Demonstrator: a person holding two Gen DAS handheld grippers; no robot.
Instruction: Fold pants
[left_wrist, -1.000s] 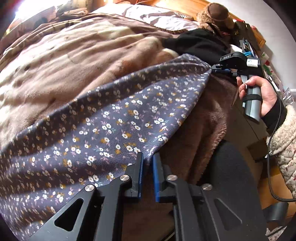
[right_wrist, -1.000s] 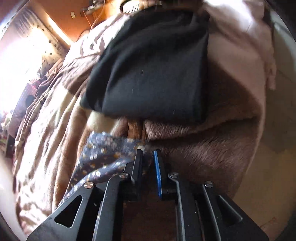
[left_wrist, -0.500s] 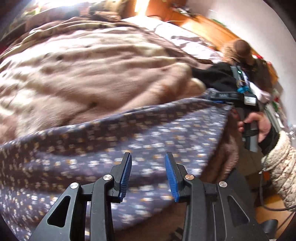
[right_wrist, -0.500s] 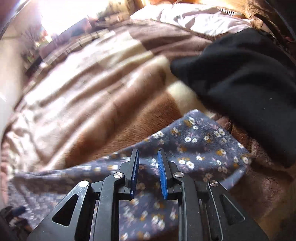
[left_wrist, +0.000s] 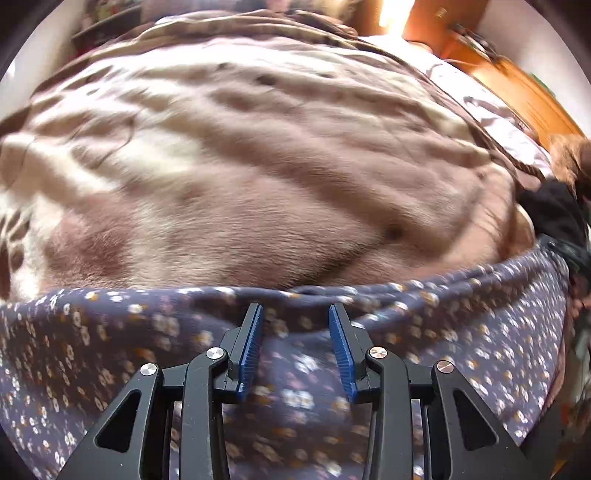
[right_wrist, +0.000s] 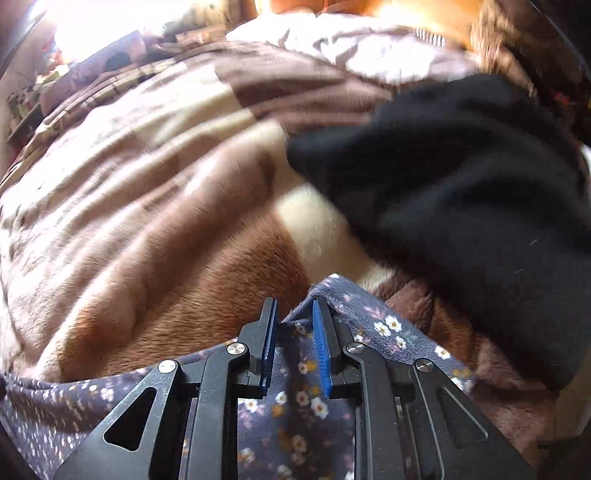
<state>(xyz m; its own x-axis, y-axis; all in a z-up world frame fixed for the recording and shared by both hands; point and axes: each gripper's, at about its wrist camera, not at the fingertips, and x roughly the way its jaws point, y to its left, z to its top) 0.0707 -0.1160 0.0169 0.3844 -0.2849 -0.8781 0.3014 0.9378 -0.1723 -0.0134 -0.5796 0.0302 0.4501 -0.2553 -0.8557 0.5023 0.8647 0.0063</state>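
Two grippers are seen with jaws apart, nothing clamped: the left gripper (left_wrist: 295, 314) and right gripper (right_wrist: 294, 308) are held over the pants (left_wrist: 461, 332), spread on the blanket (left_wrist: 258, 166). A black garment (right_wrist: 461, 184) lies at two o'clock.

Your pants (left_wrist: 461, 332) lie spread on the blanket (left_wrist: 258, 166), along its near edge. Your left gripper (left_wrist: 295, 325) hangs over their far hem; your right gripper (right_wrist: 294, 317) sits at their far corner. Beyond that corner, to your right, a dark garment (right_wrist: 461, 192) rests on the blanket, a sheet (right_wrist: 369, 48) behind it.
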